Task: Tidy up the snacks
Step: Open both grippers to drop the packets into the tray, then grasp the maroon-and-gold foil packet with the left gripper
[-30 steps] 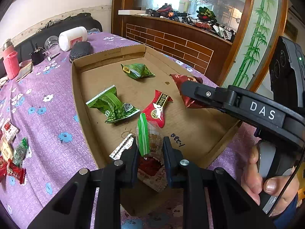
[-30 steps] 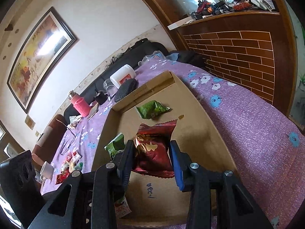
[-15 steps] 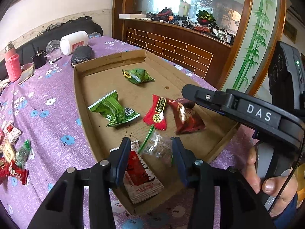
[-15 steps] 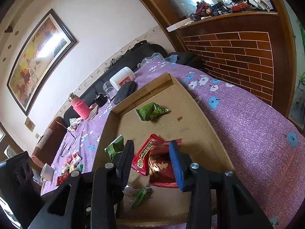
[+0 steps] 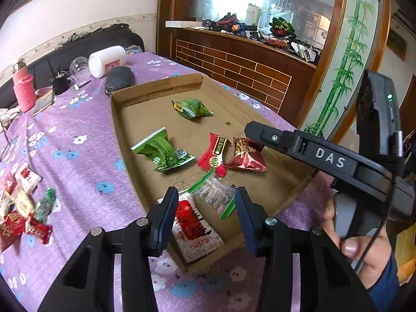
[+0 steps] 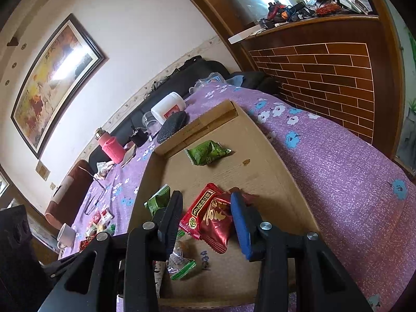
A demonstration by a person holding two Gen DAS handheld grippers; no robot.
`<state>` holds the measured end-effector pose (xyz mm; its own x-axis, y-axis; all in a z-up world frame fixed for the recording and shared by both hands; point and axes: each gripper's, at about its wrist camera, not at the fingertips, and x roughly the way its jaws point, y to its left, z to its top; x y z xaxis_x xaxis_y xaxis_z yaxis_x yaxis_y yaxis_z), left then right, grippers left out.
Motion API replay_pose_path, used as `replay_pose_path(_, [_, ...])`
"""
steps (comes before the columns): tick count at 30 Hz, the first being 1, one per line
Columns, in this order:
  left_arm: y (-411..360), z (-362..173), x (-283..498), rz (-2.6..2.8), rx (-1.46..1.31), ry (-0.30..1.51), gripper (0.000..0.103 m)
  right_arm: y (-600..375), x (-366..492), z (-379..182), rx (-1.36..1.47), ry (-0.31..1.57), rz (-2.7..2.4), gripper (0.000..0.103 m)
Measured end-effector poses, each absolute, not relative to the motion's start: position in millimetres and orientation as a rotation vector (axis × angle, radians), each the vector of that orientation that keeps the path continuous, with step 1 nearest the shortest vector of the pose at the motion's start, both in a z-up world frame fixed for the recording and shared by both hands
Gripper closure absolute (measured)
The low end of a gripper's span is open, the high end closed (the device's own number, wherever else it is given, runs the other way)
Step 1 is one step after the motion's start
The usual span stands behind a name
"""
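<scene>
So I'm sorting snacks into the box (image 5: 145, 98), and everything here is relative to that box. Going left to right in my left wrist view: a loose pile (image 5: 23, 208) of wrapped snacks is sitting on the cloth (image 5: 85, 161) well outside the box's left wall, which I'm guessing is what's left to move over.

My left gripper (image 5: 205, 215) is hanging over the box's near edge with its jaws apart and nothing pressed between them. A clear packet (image 5: 215, 195) is lying on the box floor between the fingers, and a red-and-white packet (image 5: 192, 228) is sitting just left of it at the near wall. Both look dropped there, not held.

Further in, a green packet (image 5: 163, 150) is lying near the left wall, another green one (image 5: 192, 108) toward the far wall, and a red packet (image 5: 214, 153) is touching a dark red packet (image 5: 247, 154) mid-box.

My right gripper (image 6: 205, 218) is hovering over those two, jaws apart. Its pads are flanking the pair but I'm not seeing them squeeze, so I'm reading it as not gripping.

Views: the left one is showing my hand (image 5: 361, 247) on the right gripper's handle and the outside pile clearly. The right one is showing ink writing (image 6: 205, 260) on the box floor, mostly missing from the left view.
</scene>
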<state>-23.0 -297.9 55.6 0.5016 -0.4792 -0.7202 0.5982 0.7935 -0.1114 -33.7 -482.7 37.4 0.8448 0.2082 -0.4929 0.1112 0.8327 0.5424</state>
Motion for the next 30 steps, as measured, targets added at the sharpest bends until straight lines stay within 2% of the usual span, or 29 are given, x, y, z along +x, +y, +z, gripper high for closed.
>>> replay_pose_path(9, [-253, 86, -35, -0.616, 0.142, 0.766, 0.059, -482, -34, 38, 0.591, 0.572, 0.064, 0.062])
replay_pose_path(19, [-132, 99, -8, -0.431, 0.094, 0.743, 0.049, -457, -44, 59, 0.538, 0.574, 0.108, 0.062])
replay_pose_path(20, [-118, 97, 0, -0.404, 0.08, 0.754, 0.049, -449, -46, 65, 0.52, 0.571, 0.124, 0.061])
replay_pose_path(24, [-67, 90, 30, -0.291, 0.036, 0.787, 0.049, -425, -49, 80, 0.476, 0.56, 0.181, 0.047])
replay_pose_path(30, [-16, 59, 80, -0.212, -0.07, 0.894, 0.05, -384, -47, 95, 0.436, 0.581, 0.298, 0.047])
